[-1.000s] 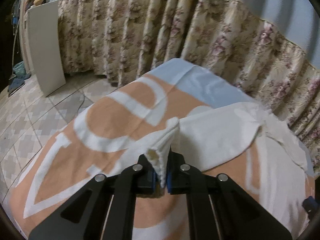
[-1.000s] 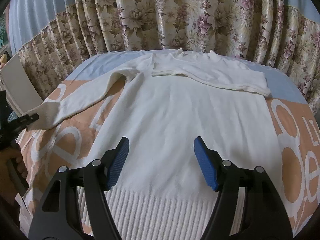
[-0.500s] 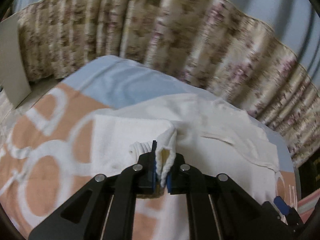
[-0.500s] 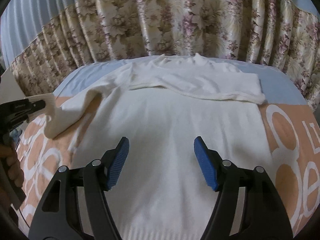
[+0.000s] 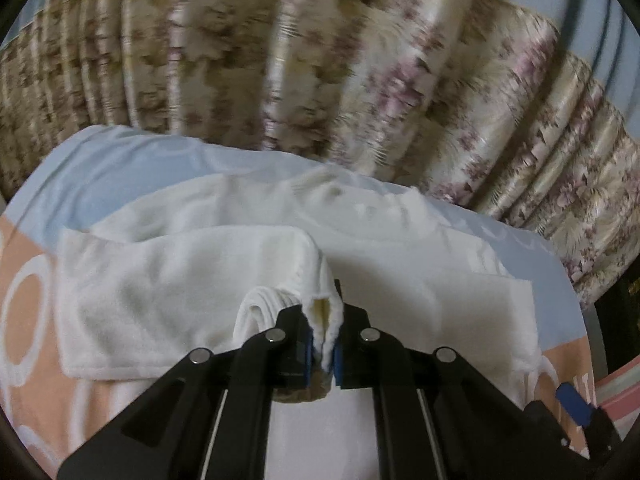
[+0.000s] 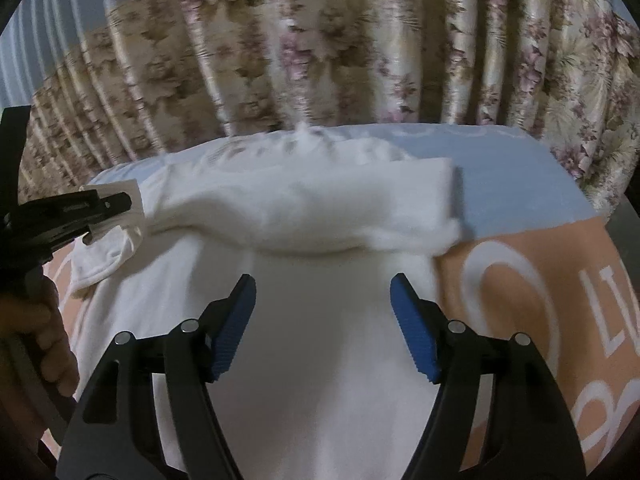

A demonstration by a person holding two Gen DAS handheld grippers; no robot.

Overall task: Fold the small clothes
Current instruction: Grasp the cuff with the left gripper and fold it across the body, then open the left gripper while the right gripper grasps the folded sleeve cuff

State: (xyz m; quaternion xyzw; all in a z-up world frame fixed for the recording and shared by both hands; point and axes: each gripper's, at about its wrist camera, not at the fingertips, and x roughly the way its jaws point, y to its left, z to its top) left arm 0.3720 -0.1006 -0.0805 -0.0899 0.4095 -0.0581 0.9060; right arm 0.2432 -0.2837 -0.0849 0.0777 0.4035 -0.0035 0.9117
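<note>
Since a second ago you have carried the sleeve cuff (image 5: 320,312) from out over the left edge of the bed in across the sweater (image 6: 320,360), so the sleeve (image 5: 180,300) now doubles back over the garment's chest instead of trailing off to the side. Your left gripper (image 5: 322,348) is clenched on that cuff, the ribbed end bunched between its blue pads and standing up just ahead of them. From your right wrist view the same tool (image 6: 100,208) sits at the sweater's left shoulder with the cuff hanging from its tip, your hand (image 6: 44,344) below it on the handle. Your right gripper (image 6: 322,328) hovers over the middle of the sweater's body, its jaws widening, with only flat knit beneath and nothing pinched between them. The other sleeve (image 6: 320,208) lies folded across the chest, its end near the right edge of the blanket (image 6: 520,248), short of the curtain (image 6: 360,60) at the far edge. Both views are motion-blurred.
</note>
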